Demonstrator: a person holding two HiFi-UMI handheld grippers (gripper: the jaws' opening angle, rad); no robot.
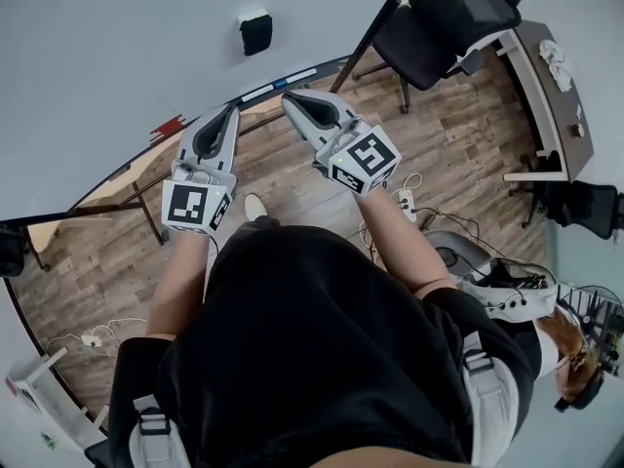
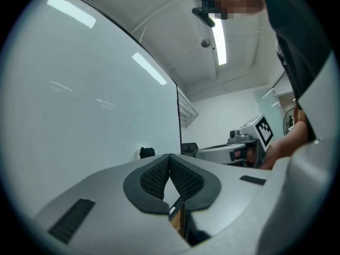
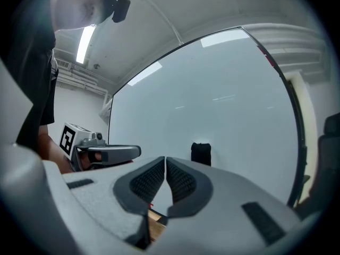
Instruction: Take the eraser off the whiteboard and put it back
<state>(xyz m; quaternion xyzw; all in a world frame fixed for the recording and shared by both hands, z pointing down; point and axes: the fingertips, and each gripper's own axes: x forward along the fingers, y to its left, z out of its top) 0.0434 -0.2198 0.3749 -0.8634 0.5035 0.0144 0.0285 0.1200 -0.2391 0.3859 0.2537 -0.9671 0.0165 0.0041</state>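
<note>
A black office chair stands right of the jaws; a power strip lies on the wooden floor beneath them; a ceiling light glows above.

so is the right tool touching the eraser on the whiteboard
Apart. The head view shows bare whiteboard between the right tool and the eraser.

Your head camera looks steeply down past your torso onto the left gripper, the right gripper and the floor. Each gripper camera looks level along its own jaws at the near whiteboard. Both of these views share the eraser on it.
</note>
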